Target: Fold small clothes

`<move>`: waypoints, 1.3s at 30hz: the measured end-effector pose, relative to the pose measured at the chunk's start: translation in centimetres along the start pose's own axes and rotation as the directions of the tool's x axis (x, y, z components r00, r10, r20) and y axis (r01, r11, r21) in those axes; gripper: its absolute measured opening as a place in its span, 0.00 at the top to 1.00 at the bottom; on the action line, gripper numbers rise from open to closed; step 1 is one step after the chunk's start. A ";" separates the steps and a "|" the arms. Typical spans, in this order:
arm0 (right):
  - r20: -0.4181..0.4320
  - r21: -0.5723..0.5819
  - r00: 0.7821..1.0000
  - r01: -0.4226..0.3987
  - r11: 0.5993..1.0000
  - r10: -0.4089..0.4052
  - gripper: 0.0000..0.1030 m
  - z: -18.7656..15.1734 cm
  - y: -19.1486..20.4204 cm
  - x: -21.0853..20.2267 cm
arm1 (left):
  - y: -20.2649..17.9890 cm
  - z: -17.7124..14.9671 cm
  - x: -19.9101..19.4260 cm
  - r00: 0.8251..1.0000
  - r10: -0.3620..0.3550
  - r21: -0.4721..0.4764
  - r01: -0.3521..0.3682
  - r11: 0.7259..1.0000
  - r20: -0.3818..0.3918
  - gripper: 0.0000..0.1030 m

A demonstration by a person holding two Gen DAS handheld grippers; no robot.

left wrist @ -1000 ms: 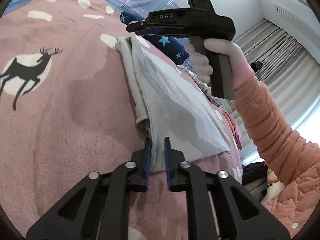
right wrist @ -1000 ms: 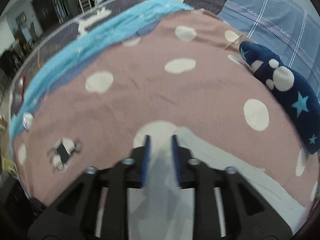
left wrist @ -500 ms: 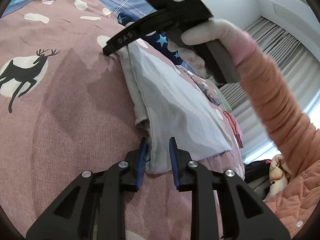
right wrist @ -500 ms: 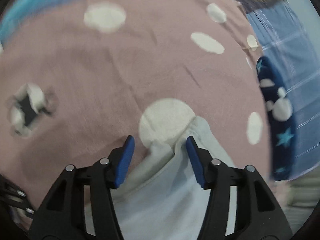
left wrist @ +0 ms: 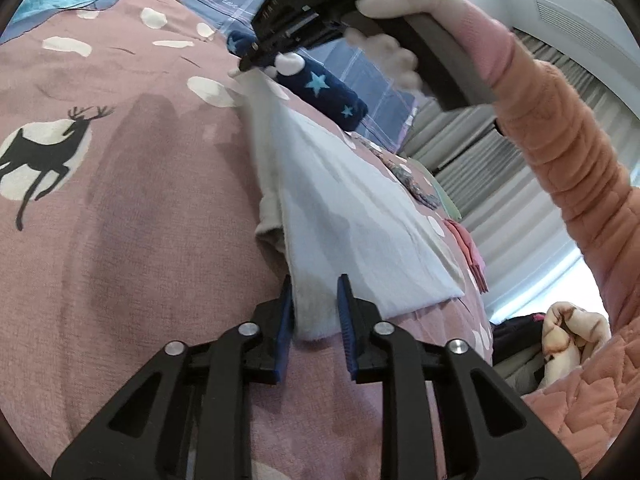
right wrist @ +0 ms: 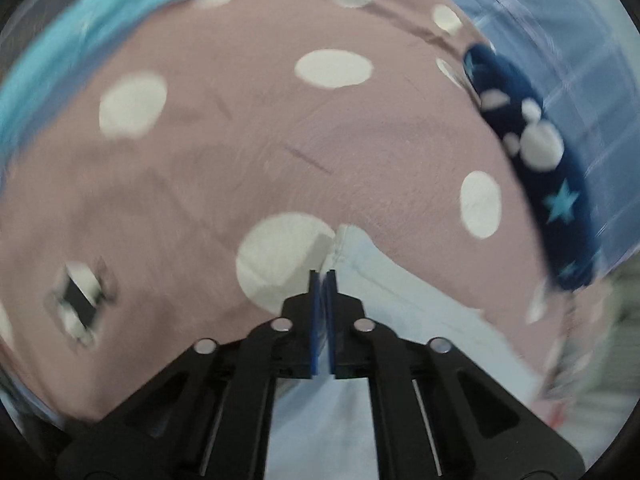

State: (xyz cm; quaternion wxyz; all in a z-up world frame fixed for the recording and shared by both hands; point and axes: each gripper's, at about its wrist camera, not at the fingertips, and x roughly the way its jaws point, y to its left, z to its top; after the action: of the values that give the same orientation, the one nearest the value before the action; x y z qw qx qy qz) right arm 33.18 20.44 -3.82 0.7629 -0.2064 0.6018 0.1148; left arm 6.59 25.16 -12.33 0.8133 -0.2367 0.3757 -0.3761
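Between the left gripper [left wrist: 315, 304] fingers lies the pale garment's [left wrist: 352, 216] near corner on the bed [left wrist: 140, 240], jaws closing; right gripper [right wrist: 323, 280] clenched at the far corner. Thin pinch there may slip when lifted.

We see our left gripper [left wrist: 316, 308] closing on the near corner of the white cloth [left wrist: 352, 216]. At one o'clock, our right gripper [left wrist: 246, 65] pinches its far corner.

Left gripper [left wrist: 316, 304]: black skeletal arms, silver screws, blue pads. Right gripper [right wrist: 324, 280] had identical black frame, blue pads, silver screws. Person wore a white glove [left wrist: 400, 32] and a quilted salmon-pink sleeve [left wrist: 580, 152].
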 end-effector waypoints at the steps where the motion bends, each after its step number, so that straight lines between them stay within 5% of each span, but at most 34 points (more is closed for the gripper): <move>1: 0.021 0.020 0.999 -0.030 0.999 0.030 1.00 0.1 -0.3 -0.3 | 0.0 0.0 0.1 1.000 -0.021 0.004 0.021 1.000 -0.009 0.89; 3: 0.078 0.039 0.993 -0.096 0.995 0.093 1.00 0.2 -0.9 -1.3 | -0.1 -0.2 0.1 0.999 -0.050 0.009 0.050 0.999 -0.021 0.89; 11: 0.149 -0.086 0.982 -0.106 0.991 0.118 0.89 -5.4 -0.5 -3.5 | -0.8 -0.4 -1.6 0.994 -0.103 -0.011 0.103 0.995 0.024 0.93; 17: 0.327 -0.283 0.935 -0.042 0.958 0.138 0.72 -16.6 1.2 -7.0 | -0.7 -1.3 -4.0 0.997 -0.039 -0.025 0.040 0.999 0.064 0.99; 22: 0.354 -0.328 0.912 -0.088 0.940 0.209 0.65 -26.6 3.0 -7.4 | 1.1 -1.4 -5.6 0.991 0.108 -0.094 -0.100 0.990 0.078 0.98; 27: 0.445 -0.356 0.885 0.035 0.934 0.137 0.60 -30.6 6.4 -6.8 | 0.4 -1.0 -6.2 0.980 0.177 -0.092 -0.169 0.981 0.095 0.82; 32: 0.432 -0.405 0.902 0.189 0.895 0.005 0.56 -30.2 10.1 -4.2 | -0.1 -1.1 -8.1 0.960 0.231 -0.124 -0.213 0.969 0.157 0.77; 34: 0.492 -0.388 0.868 0.292 0.874 -0.071 0.56 -29.9 11.1 -3.5 | -0.2 -1.3 -8.9 0.951 0.256 -0.133 -0.234 0.963 0.173 0.75; 35: 0.537 -0.368 0.834 0.367 0.854 -0.127 0.56 -29.6 11.7 -3.2 | -0.1 -1.4 -9.3 0.947 0.270 -0.144 -0.246 0.958 0.177 0.75; 36: 0.596 -0.337 0.778 0.466 0.818 -0.197 0.56 -28.8 12.5 -2.6 | -0.1 -1.4 -9.4 0.943 0.281 -0.155 -0.255 0.954 0.177 0.75; 37: 0.632 -0.314 0.738 0.523 0.792 -0.237 0.66 -28.1 13.2 -1.9 | 0.1 -1.4 -9.7 0.939 0.297 -0.175 -0.267 0.948 0.176 0.75; 39: 0.606 -0.309 0.766 0.476 0.824 -0.214 0.96 -27.1 13.4 -1.5 | 0.3 -1.3 -10.3 0.934 0.313 -0.199 -0.278 0.940 0.175 0.75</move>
State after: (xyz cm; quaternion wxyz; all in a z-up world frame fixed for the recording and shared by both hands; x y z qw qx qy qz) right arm 3.53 20.17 -9.90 0.8414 -0.4439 0.2655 0.1568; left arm 1.24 33.32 -8.84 0.8714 -0.2837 0.3527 -0.1892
